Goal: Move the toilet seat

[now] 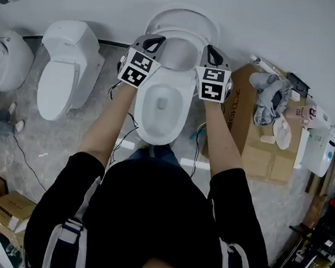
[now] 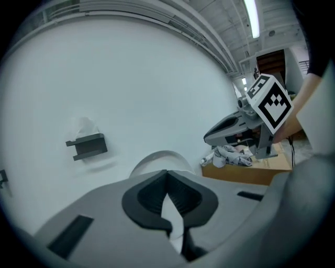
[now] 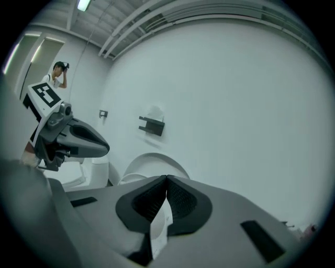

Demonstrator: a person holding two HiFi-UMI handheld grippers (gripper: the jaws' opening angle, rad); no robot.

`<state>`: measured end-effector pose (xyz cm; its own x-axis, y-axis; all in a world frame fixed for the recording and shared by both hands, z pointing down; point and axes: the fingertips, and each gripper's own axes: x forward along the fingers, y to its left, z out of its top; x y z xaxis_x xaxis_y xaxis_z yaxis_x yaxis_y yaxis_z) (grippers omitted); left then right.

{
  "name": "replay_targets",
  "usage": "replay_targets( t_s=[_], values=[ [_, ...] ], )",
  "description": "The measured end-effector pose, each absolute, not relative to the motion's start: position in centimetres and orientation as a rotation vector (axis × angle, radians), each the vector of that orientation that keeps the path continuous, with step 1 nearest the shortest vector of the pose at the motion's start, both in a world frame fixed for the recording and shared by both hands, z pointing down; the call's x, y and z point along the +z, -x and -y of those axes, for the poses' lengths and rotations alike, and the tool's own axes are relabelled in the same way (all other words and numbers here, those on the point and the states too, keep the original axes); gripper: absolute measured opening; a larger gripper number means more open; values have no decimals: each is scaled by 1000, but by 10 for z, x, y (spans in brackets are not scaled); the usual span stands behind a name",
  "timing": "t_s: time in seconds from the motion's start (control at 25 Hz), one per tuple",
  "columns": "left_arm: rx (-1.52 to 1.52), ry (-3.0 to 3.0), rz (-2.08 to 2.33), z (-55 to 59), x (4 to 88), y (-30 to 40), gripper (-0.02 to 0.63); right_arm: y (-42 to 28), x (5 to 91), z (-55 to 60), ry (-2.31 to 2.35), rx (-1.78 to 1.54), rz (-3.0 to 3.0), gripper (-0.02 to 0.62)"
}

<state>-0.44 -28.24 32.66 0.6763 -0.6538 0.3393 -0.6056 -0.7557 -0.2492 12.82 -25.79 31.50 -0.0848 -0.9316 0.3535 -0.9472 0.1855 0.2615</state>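
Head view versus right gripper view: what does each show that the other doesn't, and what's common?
Only the head view: the cardboard box, the floor, the wearer's black top. Only the right gripper view: a ceiling light, a person by a doorway, and how its jaws meet, shut tip to tip. Both: the toilet with lid raised, the second toilet, the left gripper and right gripper.

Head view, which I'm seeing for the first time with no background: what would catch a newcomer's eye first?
A person in black leans over a white toilet at the centre, with its seat raised at the back by the wall. The left gripper and right gripper flank the bowl with jaws shut, each carrying a black-and-white marker cube. A second toilet stands at the left and a cardboard box at the right.
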Motion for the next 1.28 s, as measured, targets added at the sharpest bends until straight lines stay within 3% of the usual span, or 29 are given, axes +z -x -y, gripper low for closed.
replay_targets(
  t_s=[0.6, 1.28],
  values=[
    [-348, 2755, -1119, 161, 261, 45, 8, -90, 265, 125, -2073, 68, 2070, 23],
    [-247, 2775, -1189, 68, 262, 57, 8, -67, 272, 29, -2064, 66, 2104, 23]
  ],
)
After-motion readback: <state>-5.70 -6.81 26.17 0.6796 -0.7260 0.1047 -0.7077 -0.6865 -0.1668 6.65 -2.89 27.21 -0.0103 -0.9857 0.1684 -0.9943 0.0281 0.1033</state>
